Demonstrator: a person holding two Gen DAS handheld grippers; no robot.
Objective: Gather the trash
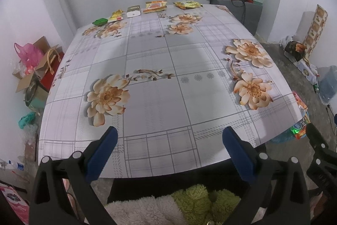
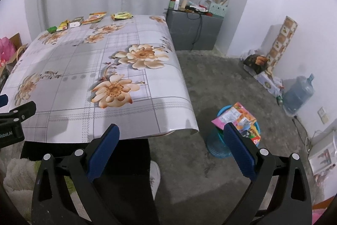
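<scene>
1. Left wrist view: the left gripper [image 1: 169, 140] hangs over the near edge of the table [image 1: 160, 98], its blue fingers [image 1: 103, 153] spread wide with nothing between them.
2. Along the far edge of the table, from 11 to 12 o'clock, lie five pieces of trash in a row: a green packet [image 1: 100, 21], a yellow wrapper [image 1: 116, 16], a white box [image 1: 133, 11], an orange packet [image 1: 155, 6] and a yellow-green packet [image 1: 187, 4]. All are well apart from both grippers.
3. Right wrist view: the right gripper [image 2: 171, 138] points past the table's near right corner, its blue fingers [image 2: 240, 151] likewise wide apart and holding nothing.
4. At about 2 o'clock from the right gripper a blue bin [image 2: 219, 147] stands on the floor, heaped with coloured wrappers [image 2: 236, 117] above its rim.
5. Handling, as a judgement: the packets look light, thin and crinkly, probably slippery film that will slide on the tablecloth. A crimped end seam or a raised fold seems the best place to pinch.
6. The white box appears stiffer and is best taken across its narrow sides, lightly, since thin card would crush.
7. Pose: both grippers are held low at the near side, level and side by side, the left one showing at 9 o'clock in the right wrist view.
8. Reaching the row probably calls for a long stretch across the table.
</scene>
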